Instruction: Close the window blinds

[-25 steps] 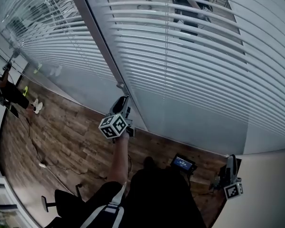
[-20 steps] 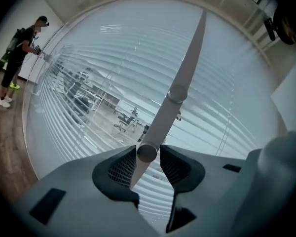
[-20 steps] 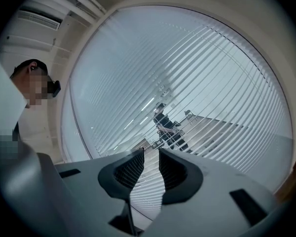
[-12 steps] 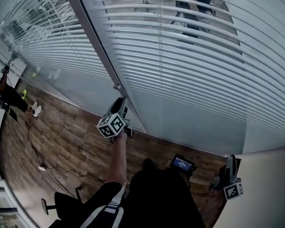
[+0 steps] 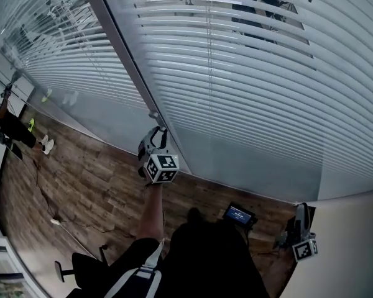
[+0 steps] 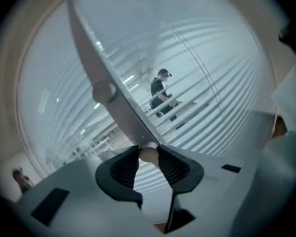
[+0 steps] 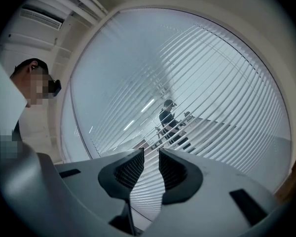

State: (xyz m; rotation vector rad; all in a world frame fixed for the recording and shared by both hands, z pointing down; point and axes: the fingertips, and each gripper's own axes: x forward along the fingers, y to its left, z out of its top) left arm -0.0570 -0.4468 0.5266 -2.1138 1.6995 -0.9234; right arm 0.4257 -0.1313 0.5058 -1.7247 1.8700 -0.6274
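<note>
Left gripper view: the jaws of the left gripper (image 6: pixel 148 158), just closing, were seen clamped on a small round knob (image 6: pixel 148 153) on the window frame (image 6: pixel 113 100), beside the blinds (image 5: pixel 255 98), whose slats were left partly open; the right gripper (image 7: pixel 150 168) was held parted, empty

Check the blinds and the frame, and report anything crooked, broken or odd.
Nothing stands out. The blind slats run even and parallel, none bent or hanging, and the frame post looks intact. The slats are simply open enough for a person to show through.
</note>
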